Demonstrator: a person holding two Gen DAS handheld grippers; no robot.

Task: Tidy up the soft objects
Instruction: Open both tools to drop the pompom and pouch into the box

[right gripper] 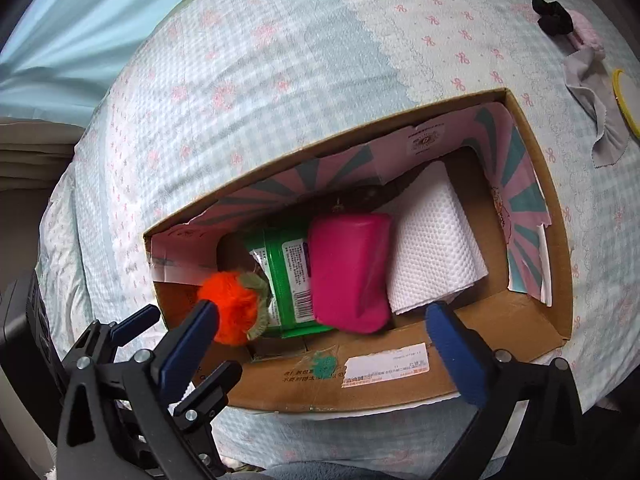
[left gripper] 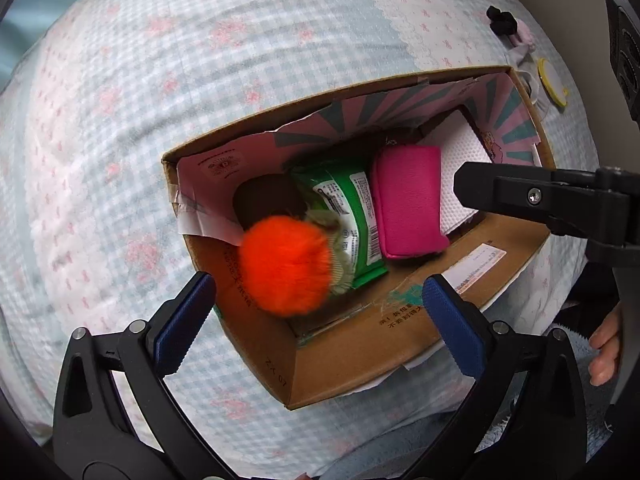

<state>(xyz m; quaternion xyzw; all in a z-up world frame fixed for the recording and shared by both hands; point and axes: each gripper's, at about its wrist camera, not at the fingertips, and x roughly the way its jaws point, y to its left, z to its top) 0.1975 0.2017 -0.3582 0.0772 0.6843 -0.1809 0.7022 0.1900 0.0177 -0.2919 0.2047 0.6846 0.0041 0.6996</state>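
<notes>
An open cardboard box (left gripper: 400, 332) (right gripper: 532, 140) lies on the bed. Inside are a green wipes packet (left gripper: 352, 216) (right gripper: 290, 276), a pink pouch (left gripper: 408, 200) (right gripper: 348, 268) and white paper towel (left gripper: 460, 160) (right gripper: 432, 248). An orange fluffy plush with a green top (left gripper: 286, 266) (right gripper: 234, 308) is blurred in the air over the box's left end, free of both grippers. My left gripper (left gripper: 316, 300) (right gripper: 176, 340) is open just below it. My right gripper (right gripper: 322, 328) is open over the box's near wall; one finger (left gripper: 520, 196) shows in the left wrist view.
The bed has a light blue checked cover with pink bows (left gripper: 200, 80) (right gripper: 280, 60). At the far right lie a black scrunchie (left gripper: 500, 20) (right gripper: 550, 14), a pink item (right gripper: 586, 34), a grey cloth (right gripper: 596, 108) and a yellow-rimmed round thing (left gripper: 552, 80) (right gripper: 628, 96).
</notes>
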